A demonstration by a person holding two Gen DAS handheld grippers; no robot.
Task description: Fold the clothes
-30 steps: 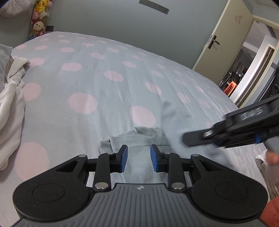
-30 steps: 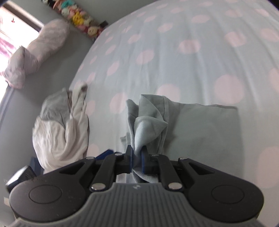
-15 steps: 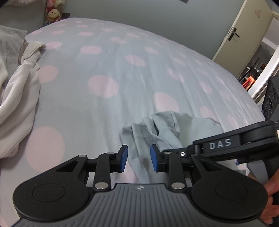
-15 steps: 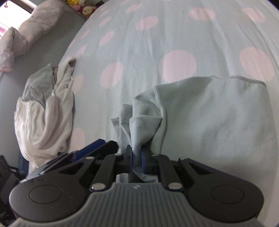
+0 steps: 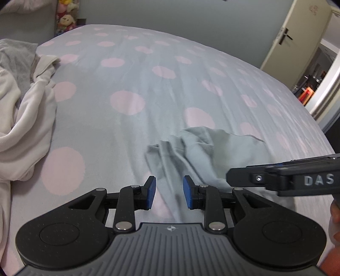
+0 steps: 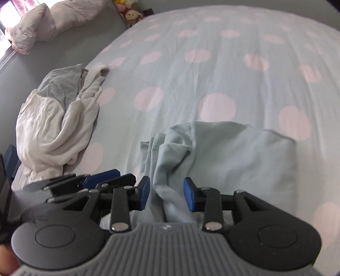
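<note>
A pale blue-grey garment (image 5: pixel 204 146) lies on the polka-dot bed sheet (image 5: pixel 127 85), flat on its right part and bunched into folds at its left edge (image 6: pixel 167 148). My right gripper (image 6: pixel 166 189) sits low over that bunched edge. Its jaws are opening, and a ridge of the cloth runs loose between the blue pads (image 6: pixel 189 195) without being pinched. My left gripper (image 5: pixel 167 186) hovers open just beside it, over the near left edge of the garment, with nothing clamped. The black body of the right gripper (image 5: pixel 282 180) crosses the right side of the left wrist view.
A heap of white and grey clothes (image 6: pixel 57 123) lies on the bed to the left (image 5: pixel 25 102). A pink bundle of bedding (image 6: pixel 53 19) and plush toys (image 5: pixel 65 19) sit beyond the far corner. A door (image 5: pixel 297 38) stands ajar at the right.
The right gripper's jaws have parted and let go of the bunched fold they pinched. The right gripper has slid right and rolled. The left gripper stays open.
</note>
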